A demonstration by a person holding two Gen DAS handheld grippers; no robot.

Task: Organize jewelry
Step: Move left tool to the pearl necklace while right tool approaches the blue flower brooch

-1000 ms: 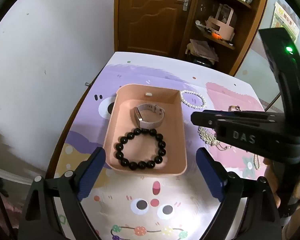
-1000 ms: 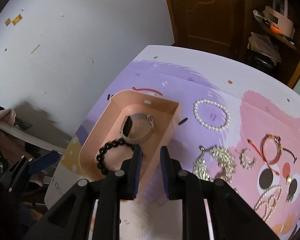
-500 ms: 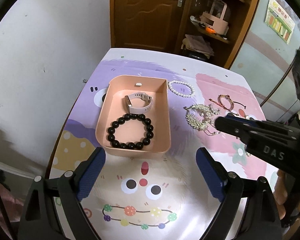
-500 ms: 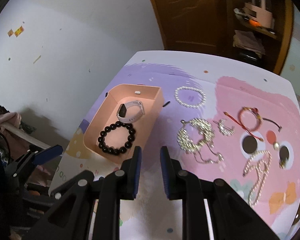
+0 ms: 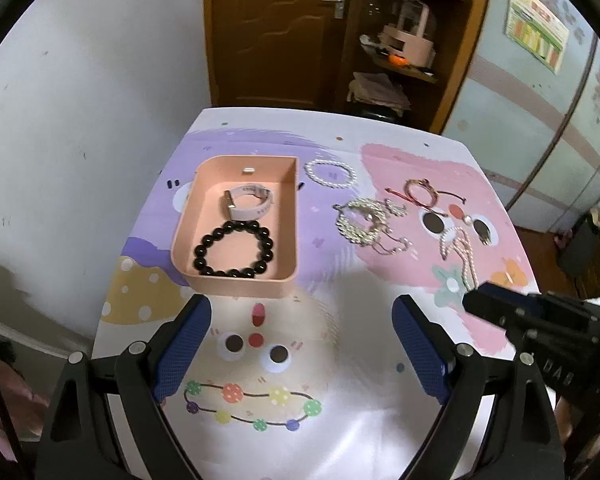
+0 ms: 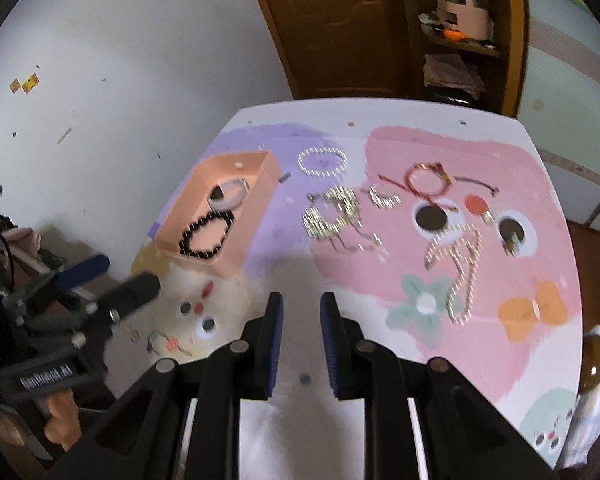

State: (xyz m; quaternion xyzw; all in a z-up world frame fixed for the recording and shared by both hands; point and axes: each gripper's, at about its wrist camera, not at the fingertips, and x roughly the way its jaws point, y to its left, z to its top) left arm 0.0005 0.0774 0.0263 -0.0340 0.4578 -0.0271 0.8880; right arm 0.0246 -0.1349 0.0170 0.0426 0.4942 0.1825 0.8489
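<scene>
A pink tray [image 5: 290, 216] [image 6: 260, 208] on the table holds a black bead bracelet [image 5: 233, 249] [image 6: 206, 234] and a pale watch [image 5: 249, 201] [image 6: 229, 194]. To its right lie a white pearl bracelet [image 5: 331, 168] [image 6: 322, 161], a gold necklace pile [image 5: 362, 220] [image 6: 332, 212], a red cord bracelet [image 5: 422, 194] [image 6: 426, 178] and a pearl necklace [image 5: 460, 252] [image 6: 458, 268]. My left gripper [image 5: 302, 348] is wide open and empty, near the table's front. My right gripper [image 6: 301, 344] is nearly closed with a narrow gap, empty, above the front of the table.
The table carries a cartoon-print mat [image 5: 340, 360]. A white wall stands on the left, a wooden door [image 5: 276, 28] and shelves [image 5: 404, 52] behind. A small figure [image 6: 594, 372] stands at the right table edge.
Both grippers have pulled back and up from the tray, so more of the table shows. The right gripper has swung right, away from the tray. The jewelry has not moved.
</scene>
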